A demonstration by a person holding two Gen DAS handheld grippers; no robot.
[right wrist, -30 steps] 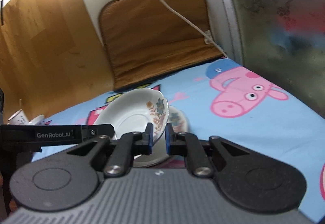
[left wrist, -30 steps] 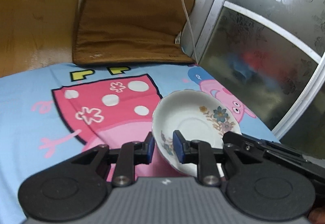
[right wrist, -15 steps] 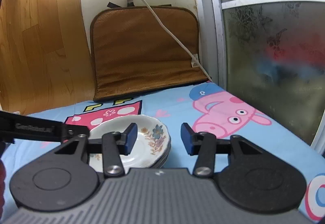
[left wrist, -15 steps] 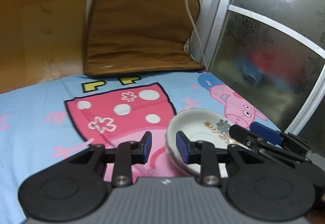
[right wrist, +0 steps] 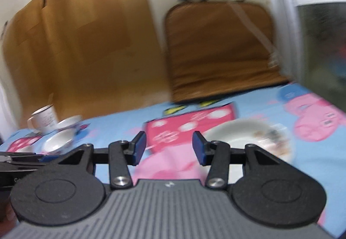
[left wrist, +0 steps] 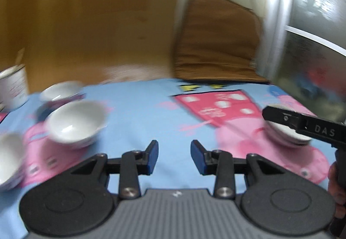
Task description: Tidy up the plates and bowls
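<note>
My left gripper (left wrist: 174, 156) is open and empty above the blue cartoon cloth. Several white bowls lie ahead on its left; the nearest bowl (left wrist: 75, 124) is well apart from the fingers. A stack of floral plates (left wrist: 285, 134) rests at the right, partly hidden by the right gripper's body (left wrist: 302, 125). My right gripper (right wrist: 167, 148) is open and empty. The plate stack (right wrist: 248, 138) lies just past its right finger. The bowls (right wrist: 59, 141) sit at the far left. Both views are blurred.
A white mug (right wrist: 44, 118) stands at the far left by the wooden panel (right wrist: 82, 44). A brown cushion (right wrist: 220, 48) leans on the back wall. A frosted glass door (left wrist: 313, 44) bounds the right side.
Both grippers let go of the floral plate, which now rests on the stack. Both opened wider and swung left, bringing the bowls and mug into view.
</note>
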